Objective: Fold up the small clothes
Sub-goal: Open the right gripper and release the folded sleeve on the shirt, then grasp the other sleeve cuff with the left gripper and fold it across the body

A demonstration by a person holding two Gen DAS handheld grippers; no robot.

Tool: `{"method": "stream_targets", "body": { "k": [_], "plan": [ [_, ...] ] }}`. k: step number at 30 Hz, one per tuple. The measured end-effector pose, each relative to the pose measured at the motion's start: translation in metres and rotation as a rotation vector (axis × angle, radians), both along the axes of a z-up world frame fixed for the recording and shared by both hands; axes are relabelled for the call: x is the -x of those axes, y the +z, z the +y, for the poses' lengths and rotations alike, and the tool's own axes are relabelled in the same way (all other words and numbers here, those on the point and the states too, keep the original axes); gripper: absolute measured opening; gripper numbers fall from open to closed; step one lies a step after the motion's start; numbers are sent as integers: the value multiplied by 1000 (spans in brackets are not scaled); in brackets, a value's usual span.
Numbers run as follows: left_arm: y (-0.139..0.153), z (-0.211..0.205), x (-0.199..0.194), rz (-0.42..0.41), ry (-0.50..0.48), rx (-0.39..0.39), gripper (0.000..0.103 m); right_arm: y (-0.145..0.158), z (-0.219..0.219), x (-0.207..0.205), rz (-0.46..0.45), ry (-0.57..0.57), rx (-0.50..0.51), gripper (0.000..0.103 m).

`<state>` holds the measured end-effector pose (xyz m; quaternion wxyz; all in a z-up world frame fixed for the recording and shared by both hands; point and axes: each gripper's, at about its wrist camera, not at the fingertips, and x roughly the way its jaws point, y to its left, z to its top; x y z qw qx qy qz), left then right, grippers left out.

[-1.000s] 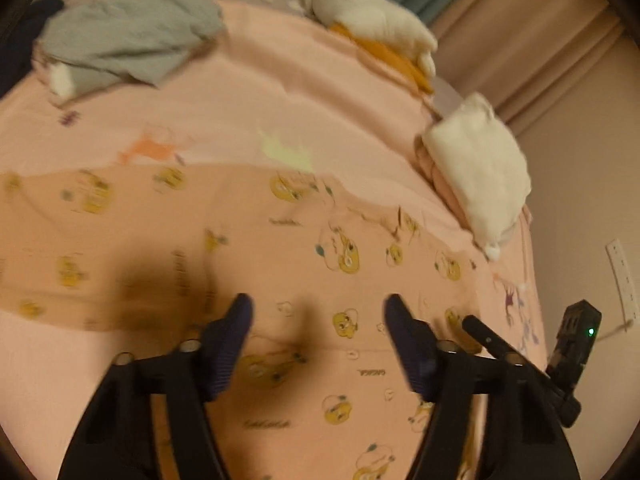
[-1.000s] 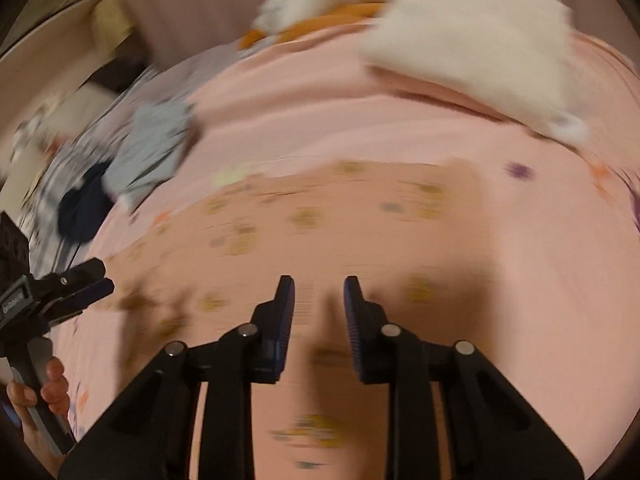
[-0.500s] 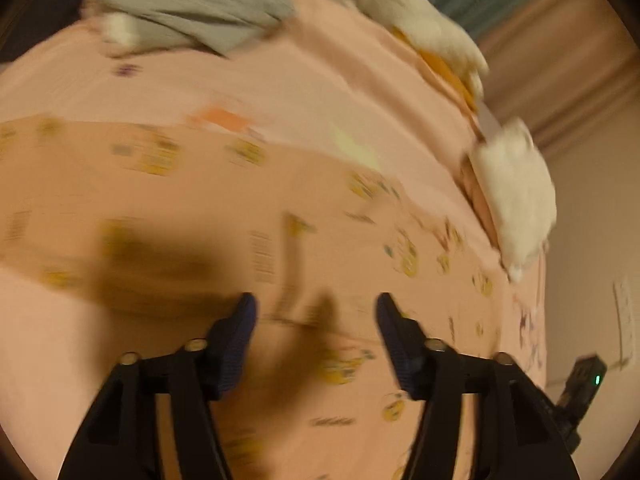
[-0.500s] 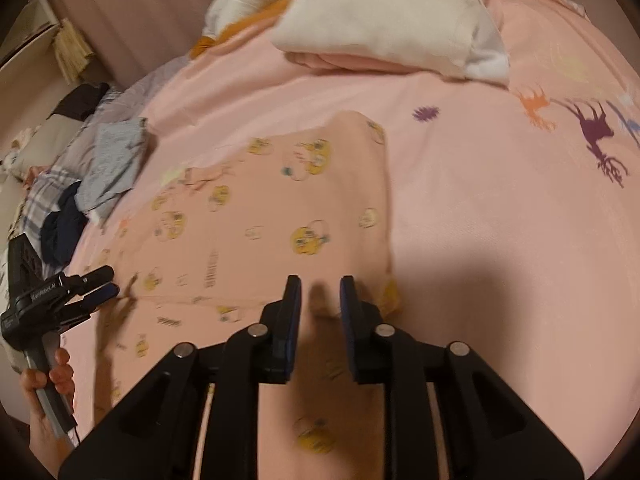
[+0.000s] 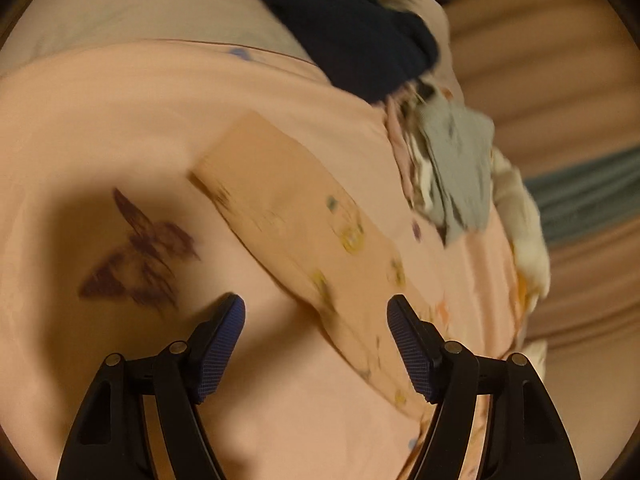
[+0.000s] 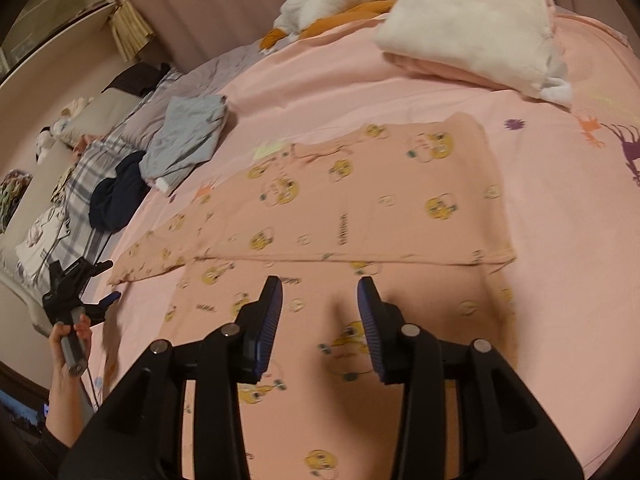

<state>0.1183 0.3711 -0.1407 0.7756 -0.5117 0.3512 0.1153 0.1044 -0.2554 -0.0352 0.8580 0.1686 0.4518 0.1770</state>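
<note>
The left tool is wide open over the bed, holding nothing. The pajamas lie flat on the bed, partly folded. The right tool has just been opening above them, with nothing between its fingers.

We see the printed garment spread flat on the bedsheet, its near part folded over. Behind it to the right sits a folded stack; to its left (bed edge) a rumpled shirt beside a dark bundle.
</note>
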Motion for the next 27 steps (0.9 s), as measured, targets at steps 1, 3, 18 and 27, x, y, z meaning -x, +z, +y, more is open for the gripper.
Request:
{"method": "stream_targets", "body": {
  "k": [1,3,18,27],
  "plan": [
    [-2,5,-1,-16,14,16,72,0,4,0,1,5,3,40],
    [-4,12,-6,-35,28,17,72,-1,11,-1,6,12,7,40],
    [20,12,-34,93,11,-244,9,-15,26,-1,42,19,31,40],
    [118,-114,-68,-57,-284,-477,9,-15,14,7,33,-5,-10,40]
  ]
}}
